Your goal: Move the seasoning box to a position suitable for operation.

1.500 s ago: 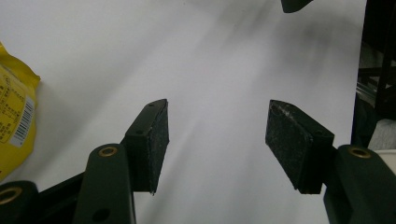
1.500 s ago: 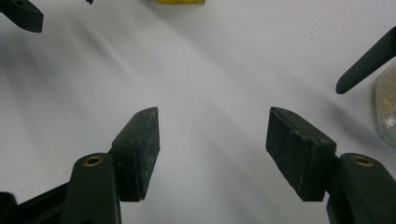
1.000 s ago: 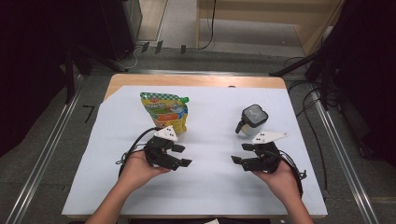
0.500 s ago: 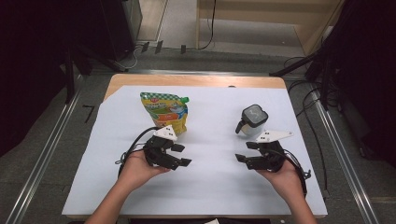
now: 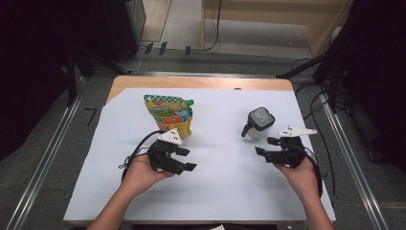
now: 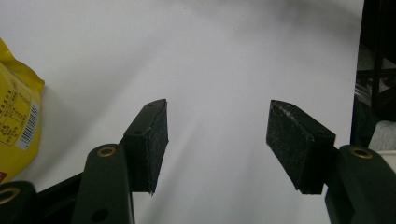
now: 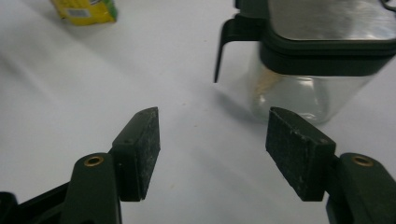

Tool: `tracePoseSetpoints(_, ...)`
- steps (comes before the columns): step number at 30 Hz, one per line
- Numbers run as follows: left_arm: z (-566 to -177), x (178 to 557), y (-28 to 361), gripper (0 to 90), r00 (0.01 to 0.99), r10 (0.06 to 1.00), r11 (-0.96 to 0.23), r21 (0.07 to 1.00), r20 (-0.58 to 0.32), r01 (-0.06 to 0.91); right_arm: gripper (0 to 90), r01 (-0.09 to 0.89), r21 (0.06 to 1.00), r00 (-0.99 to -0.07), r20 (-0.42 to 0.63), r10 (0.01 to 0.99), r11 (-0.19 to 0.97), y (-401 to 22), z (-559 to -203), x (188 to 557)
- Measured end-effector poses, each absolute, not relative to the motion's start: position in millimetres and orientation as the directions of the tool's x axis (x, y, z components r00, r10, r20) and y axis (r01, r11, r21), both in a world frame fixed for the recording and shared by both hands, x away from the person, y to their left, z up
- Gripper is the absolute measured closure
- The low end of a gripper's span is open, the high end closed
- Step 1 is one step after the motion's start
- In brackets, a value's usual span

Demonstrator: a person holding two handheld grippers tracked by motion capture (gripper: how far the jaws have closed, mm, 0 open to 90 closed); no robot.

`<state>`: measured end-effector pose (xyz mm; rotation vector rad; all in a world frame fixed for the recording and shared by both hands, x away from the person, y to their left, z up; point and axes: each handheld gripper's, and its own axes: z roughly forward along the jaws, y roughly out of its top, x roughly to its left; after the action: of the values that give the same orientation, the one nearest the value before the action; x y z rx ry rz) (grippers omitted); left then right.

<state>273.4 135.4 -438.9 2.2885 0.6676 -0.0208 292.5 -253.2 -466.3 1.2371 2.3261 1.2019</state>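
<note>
A yellow and green snack pouch [image 5: 168, 114] lies flat on the white sheet at the back left; its edge with a barcode shows in the left gripper view [image 6: 16, 122], and a corner shows far off in the right gripper view [image 7: 85, 11]. A clear jar with a dark lid and side handle [image 5: 259, 123] stands at the back right. My left gripper [image 5: 187, 159] lies in front of the pouch, open and holding nothing [image 6: 217, 140]. My right gripper [image 5: 264, 146] is just in front of the jar [image 7: 314, 65], open with bare sheet between its pads [image 7: 212, 149].
The white sheet [image 5: 220, 187] covers a wooden table whose far edge [image 5: 201, 82] shows. Metal rails [image 5: 352, 158] run along both sides. Cables and dark equipment [image 5: 330, 72] stand beyond the table on the right.
My right gripper has moved to the right and a little farther back, closer to the jar. The left gripper, the pouch and the jar have stayed in place.
</note>
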Motion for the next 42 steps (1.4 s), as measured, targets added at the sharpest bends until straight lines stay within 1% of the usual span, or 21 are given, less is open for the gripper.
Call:
tracePoseSetpoints(9, -440, 272, 134, 39.7, 0.863, 0.464, -0.598, 0.648, -0.200, 0.472, 33.0, 0.608, 0.751, -0.545, 0.156, 0.824, 0.260, -269, -481, 311)
tracePoseSetpoints(12, -439, 271, 133, 39.7, 0.864, 0.462, -0.596, 0.651, -0.200, 0.470, 27.3, 0.604, 0.766, -0.527, 0.178, 0.831, 0.220, -276, -483, 320)
tracePoseSetpoints(15, -440, 270, 133, 39.7, 0.862, 0.464, -0.592, 0.652, -0.204, 0.473, 26.0, 0.606, 0.767, -0.526, 0.186, 0.830, 0.213, -278, -484, 329)
tracePoseSetpoints(18, -441, 269, 133, 39.7, 0.861, 0.469, -0.599, 0.646, -0.197, 0.474, 21.3, 0.608, 0.767, -0.532, 0.202, 0.823, 0.205, -277, -485, 340)
tracePoseSetpoints(19, -442, 269, 133, 39.7, 0.861, 0.469, -0.600, 0.645, -0.195, 0.473, 19.6, 0.603, 0.770, -0.535, 0.196, 0.822, 0.209, -276, -484, 342)
tracePoseSetpoints(20, -442, 269, 133, 39.8, 0.861, 0.469, -0.603, 0.643, -0.194, 0.473, 18.1, 0.588, 0.773, -0.546, 0.163, 0.822, 0.238, -272, -484, 347)
tracePoseSetpoints(21, -442, 269, 133, 39.8, 0.860, 0.471, -0.601, 0.643, -0.195, 0.475, 18.1, 0.588, 0.773, -0.546, 0.163, 0.822, 0.238, -272, -484, 347)
tracePoseSetpoints(23, -442, 269, 133, 39.8, 0.858, 0.474, -0.597, 0.645, -0.197, 0.478, 15.3, 0.598, 0.759, -0.542, 0.148, 0.827, 0.256, -267, -486, 354)
tracePoseSetpoints(27, -442, 268, 132, 39.9, 0.859, 0.472, -0.594, 0.649, -0.198, 0.475, 13.8, 0.600, 0.763, -0.531, 0.156, 0.833, 0.240, -264, -490, 361)
tracePoseSetpoints(30, -442, 268, 131, 40.0, 0.862, 0.466, -0.598, 0.647, -0.200, 0.473, 13.8, 0.573, 0.790, -0.535, 0.159, 0.830, 0.218, -261, -494, 364)
tracePoseSetpoints(35, -442, 264, 131, 40.0, 0.862, 0.466, -0.599, 0.647, -0.197, 0.472, 13.0, 0.564, 0.801, -0.520, 0.156, 0.840, 0.201, -253, -502, 370)
tracePoseSetpoints(42, -443, 259, 137, 39.9, 0.855, 0.480, -0.595, 0.644, -0.197, 0.482, 11.3, 0.544, 0.817, -0.538, 0.167, 0.826, 0.189, -252, -508, 377)
